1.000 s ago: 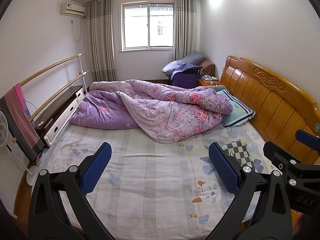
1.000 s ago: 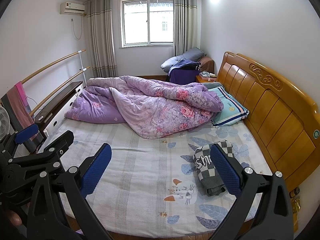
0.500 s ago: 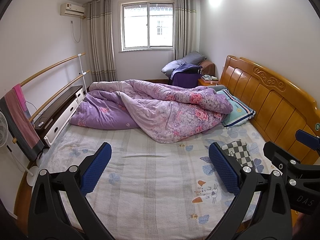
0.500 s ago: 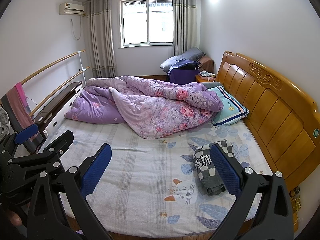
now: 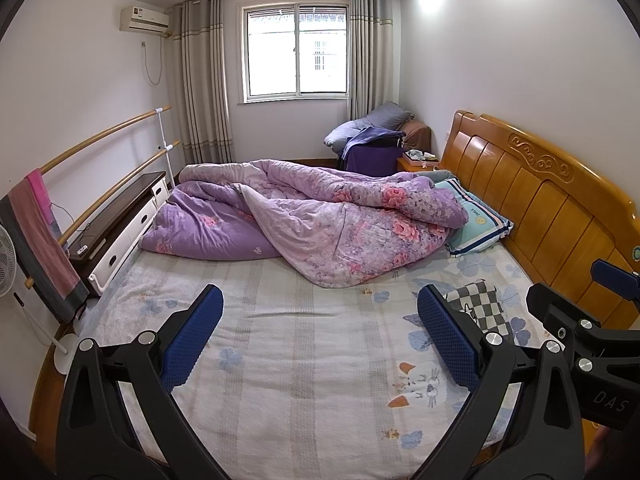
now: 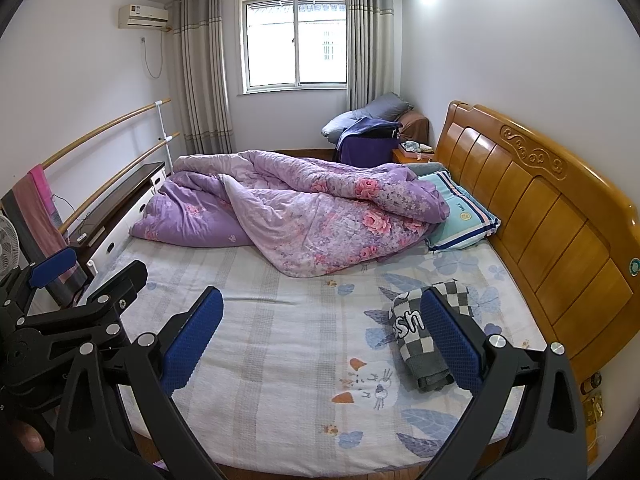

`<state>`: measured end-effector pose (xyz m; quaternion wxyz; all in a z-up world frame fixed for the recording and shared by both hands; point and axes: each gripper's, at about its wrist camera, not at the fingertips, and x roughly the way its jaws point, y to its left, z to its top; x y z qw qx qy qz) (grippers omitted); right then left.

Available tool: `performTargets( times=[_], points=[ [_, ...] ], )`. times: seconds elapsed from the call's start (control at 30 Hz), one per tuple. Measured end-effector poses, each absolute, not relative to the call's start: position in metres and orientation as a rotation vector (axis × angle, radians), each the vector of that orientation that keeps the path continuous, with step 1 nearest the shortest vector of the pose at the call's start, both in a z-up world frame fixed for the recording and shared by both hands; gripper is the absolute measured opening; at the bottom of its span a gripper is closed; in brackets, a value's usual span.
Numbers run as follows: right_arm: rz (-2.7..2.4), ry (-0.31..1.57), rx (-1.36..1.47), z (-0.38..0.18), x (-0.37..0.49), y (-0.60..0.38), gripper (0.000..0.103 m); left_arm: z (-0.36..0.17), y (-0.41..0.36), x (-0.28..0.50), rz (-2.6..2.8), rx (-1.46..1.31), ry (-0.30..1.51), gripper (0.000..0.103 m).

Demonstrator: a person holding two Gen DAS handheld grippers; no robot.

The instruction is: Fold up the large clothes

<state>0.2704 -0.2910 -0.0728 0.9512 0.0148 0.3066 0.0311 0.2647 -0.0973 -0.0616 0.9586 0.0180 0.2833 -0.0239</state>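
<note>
- Left wrist view: my left gripper (image 5: 320, 336) hangs above the bed with its blue-padded fingers wide apart and nothing between them.
- At the right edge my right gripper (image 5: 580, 332) shows only in part; white letters on its black body read "DAS". I cannot tell from here how its fingers stand.
- The folded checkered garment (image 5: 482, 312) lies on the bedsheet (image 5: 304, 344) near the wooden headboard (image 5: 540, 200), partly hidden behind my right-hand finger pad.
- The sheet is pale, with grey stripes, blue leaves and a cartoon cat (image 5: 420, 388) print.
- A rumpled purple floral quilt (image 5: 312, 216) fills the far half of the bed; a teal pillow (image 5: 476, 224) with a round yellow badge lies beside the headboard, its lettering too small to read.
- Right wrist view: my right gripper (image 6: 320, 336) is also spread wide, gripping nothing, over the near part of the bed.
- The garment (image 6: 416, 340) is a dark grey and white checkered roll lying flat on the sheet just before the right pad; white letters on it read "sh", the rest hidden.
- My left gripper (image 6: 80, 304) shows at the left edge.
- Around the room: a window (image 6: 296, 40) between grey curtains, an air conditioner (image 6: 142, 16) high on the white wall, wooden rails (image 6: 104, 148) on the left with a pink and grey cloth (image 6: 36, 208) draped over them, and a low dark-topped cabinet (image 6: 120, 204).
</note>
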Motion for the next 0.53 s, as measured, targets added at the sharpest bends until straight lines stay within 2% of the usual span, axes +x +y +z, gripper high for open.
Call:
performTargets(
  times=[0.53],
  points=[
    [0.088, 0.671, 0.029, -0.082, 0.299, -0.271, 0.095, -0.074, -0.072, 0.290, -0.039, 0.012, 0.624, 0.098]
  ],
)
